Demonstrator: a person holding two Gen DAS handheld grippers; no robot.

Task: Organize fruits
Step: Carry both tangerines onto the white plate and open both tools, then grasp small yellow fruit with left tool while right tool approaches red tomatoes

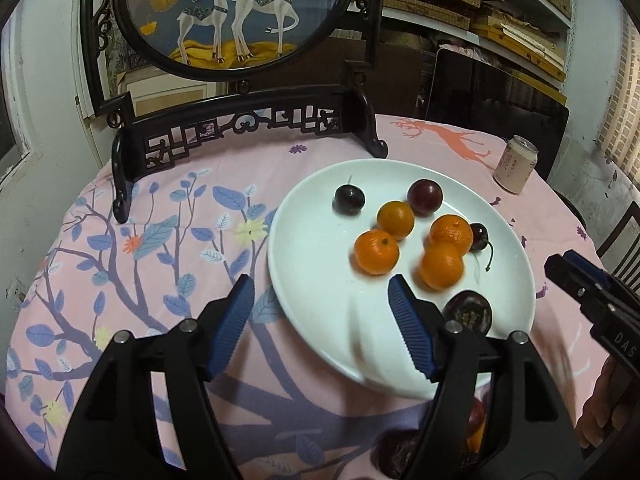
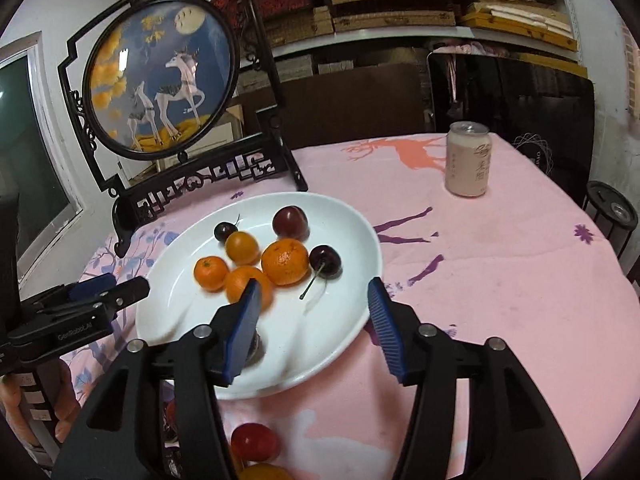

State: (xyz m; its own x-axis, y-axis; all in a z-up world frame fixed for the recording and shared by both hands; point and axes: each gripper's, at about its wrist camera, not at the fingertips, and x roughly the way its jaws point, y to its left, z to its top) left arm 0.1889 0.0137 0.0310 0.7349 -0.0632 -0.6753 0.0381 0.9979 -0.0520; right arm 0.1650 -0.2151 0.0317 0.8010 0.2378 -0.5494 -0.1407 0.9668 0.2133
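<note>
Round table with pink printed cloth [image 2: 500, 300], everything placed relative to the white plate [image 1: 316, 280] sitting mid-table. Behind plate, at far-left edge: black carved stand with round deer picture [image 1: 224, 12]. Far right of plate, well apart: pink drink can [image 2: 468, 160], upright. On plate: four oranges clustered near centre, front one [image 1: 441, 266] blurred, touching one behind it [image 1: 452, 234]; another [image 1: 377, 251] to the left, smaller one [image 1: 395, 219] further back. Dark plum [image 1: 425, 197] at back of plate, touching small orange. Dark cherry [image 1: 349, 199] back left, second cherry [image 1: 480, 237] with long stem on the right, against the orange. Dark round fruit [image 1: 468, 312] on near part of plate, partly hidden by finger, kind unclear. Off plate, near edge of table: red fruit [image 2: 254, 442] and an orange-yellow one [image 2: 262, 472], both on cloth, partly hidden. Left gripper [image 1: 320, 320] over plate's near-left rim, jaws wide apart, nothing between them. Right gripper [image 2: 316, 320] over plate's near rim, jaws parted, gripping nothing.
</note>
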